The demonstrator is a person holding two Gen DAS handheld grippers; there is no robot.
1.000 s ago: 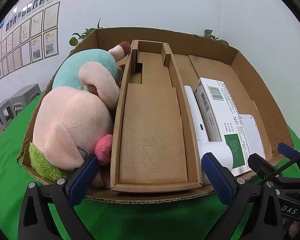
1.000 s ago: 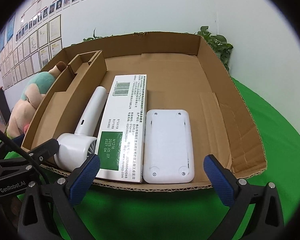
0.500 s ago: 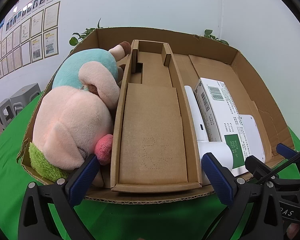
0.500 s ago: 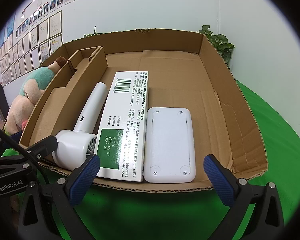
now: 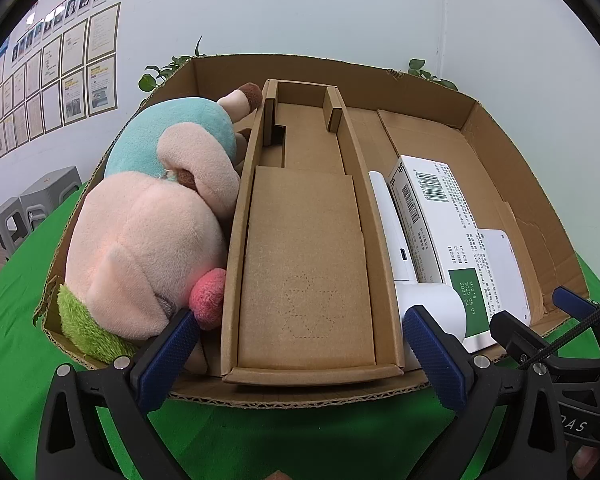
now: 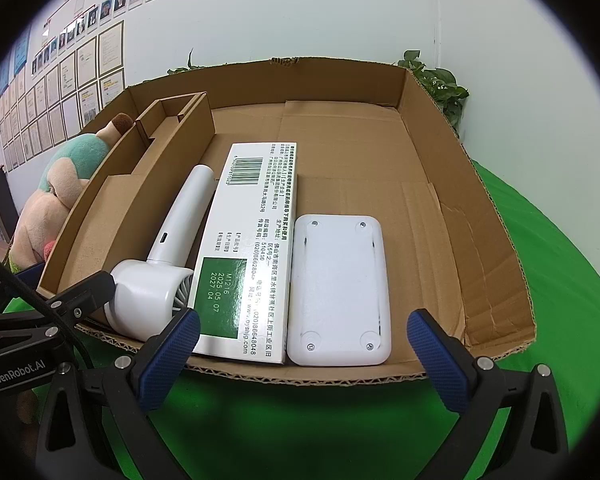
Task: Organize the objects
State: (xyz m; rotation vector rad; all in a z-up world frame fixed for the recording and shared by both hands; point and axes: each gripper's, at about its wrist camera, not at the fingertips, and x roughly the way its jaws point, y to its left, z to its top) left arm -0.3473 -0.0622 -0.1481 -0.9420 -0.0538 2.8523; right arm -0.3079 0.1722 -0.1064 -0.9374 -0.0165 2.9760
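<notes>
Both tools, left tool (image 5: 300, 344) and right tool (image 6: 302, 340), hang spread wide and empty at the frame bottom; plush toy (image 5: 148, 232), fan (image 6: 160, 272), carton (image 6: 248, 248) fill the box (image 6: 480, 208).

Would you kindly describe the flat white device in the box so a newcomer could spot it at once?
Look in the big cardboard box on the green cloth, in its open right-hand section. Beside the white-and-green carton, on its right, lies the flat white device: a rounded slab with screws in its corners, unlike the handled white fan on the carton's left.
</notes>
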